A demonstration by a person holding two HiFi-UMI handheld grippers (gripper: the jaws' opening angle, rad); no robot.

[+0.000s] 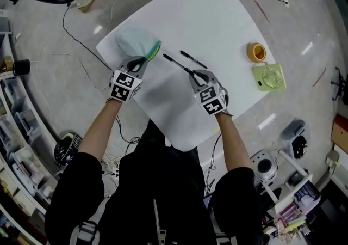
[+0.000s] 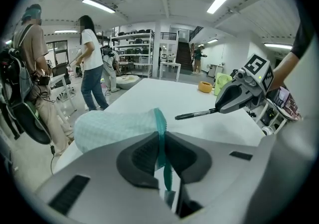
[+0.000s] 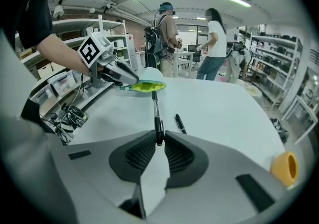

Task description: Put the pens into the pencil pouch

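- Head view: the pencil pouch (image 1: pixel 133 41) lies near the far left corner of the white table (image 1: pixel 217 15). The left gripper (image 1: pixel 144 60) is at its open end. The right gripper (image 1: pixel 193 74) carries one pen (image 1: pixel 175 63), whose tip points toward the pouch. I count two pens and one pouch; the second pen (image 1: pixel 193 59) lies on the table just beside the held one.
- Left gripper view: the jaws are pressed together on the teal zipper edge (image 2: pixel 159 128) of the pouch. The pouch looks like soft, light fabric, so I judge it will sag and its mouth must be held up by this edge.
- Right gripper view: the jaws are clamped on the rear end of the pen. The pen looks thin, stiff, light and smooth; held so far back, it may swing or slip, so a hold nearer the middle seems safer.
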